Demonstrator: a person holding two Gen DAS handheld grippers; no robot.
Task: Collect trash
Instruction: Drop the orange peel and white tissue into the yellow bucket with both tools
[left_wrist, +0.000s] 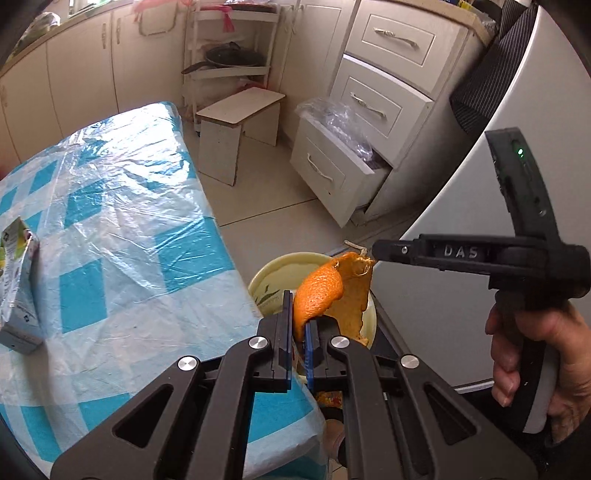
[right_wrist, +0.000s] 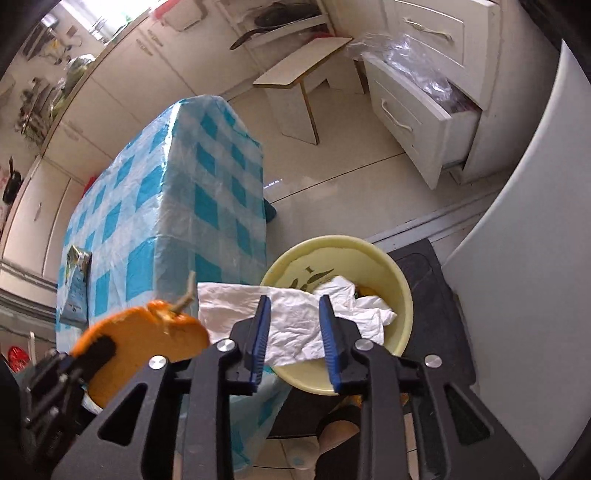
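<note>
My left gripper (left_wrist: 300, 325) is shut on an orange peel (left_wrist: 321, 295) and holds it above the pale yellow bin (left_wrist: 280, 273) beside the table. The peel also shows in the right wrist view (right_wrist: 147, 343), held at the lower left. My right gripper (right_wrist: 293, 325) is open and empty, hovering over the bin (right_wrist: 400, 295). A crumpled white tissue (right_wrist: 295, 317) hangs over the bin's rim. In the left wrist view the right gripper's body (left_wrist: 480, 254) is to the right, held by a hand. A crushed carton (left_wrist: 18, 288) lies on the table.
The table (left_wrist: 122, 221) has a blue-and-white checked cloth under clear plastic. A small wooden stool (left_wrist: 240, 122), an open white drawer with plastic bags (left_wrist: 332, 162) and a white fridge (left_wrist: 480, 192) stand around. The bin sits on a black stand (right_wrist: 436, 332).
</note>
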